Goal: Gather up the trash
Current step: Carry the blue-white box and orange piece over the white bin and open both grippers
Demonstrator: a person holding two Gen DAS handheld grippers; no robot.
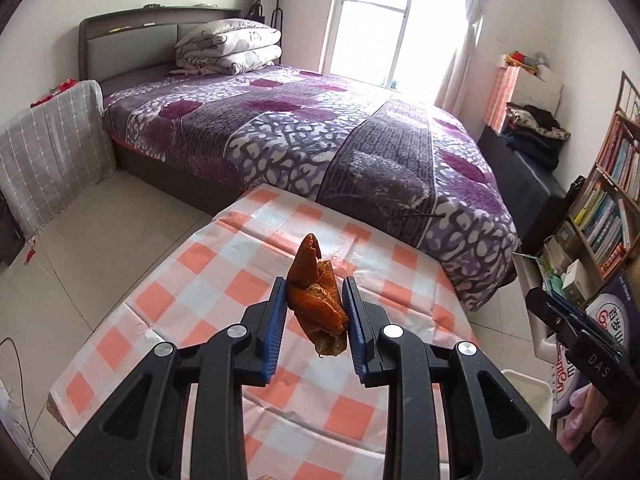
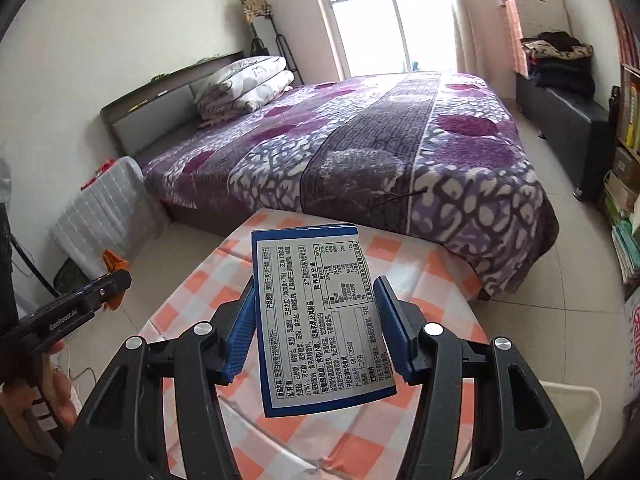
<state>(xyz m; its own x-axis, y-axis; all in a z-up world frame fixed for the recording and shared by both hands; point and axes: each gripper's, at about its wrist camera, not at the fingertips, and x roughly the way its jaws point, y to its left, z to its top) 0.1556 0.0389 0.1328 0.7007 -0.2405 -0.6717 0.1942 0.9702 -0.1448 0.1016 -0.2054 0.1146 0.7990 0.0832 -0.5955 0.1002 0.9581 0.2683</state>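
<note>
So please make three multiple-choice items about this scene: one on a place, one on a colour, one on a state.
1. Where is the white bin?
A. on the bed
B. on the floor by the table's right side
C. on the table

2. What colour are the checks on the tablecloth?
A. green and black
B. blue and yellow
C. orange and white

3. How is the left gripper?
A. shut on a peel
B. open and empty
C. shut on a box

Key: 1 B, the bin sits low beside the table's right edge. 2 C, orange and white squares cover the cloth. 3 A, the pads press the orange peel; the box is in the right gripper.
</note>
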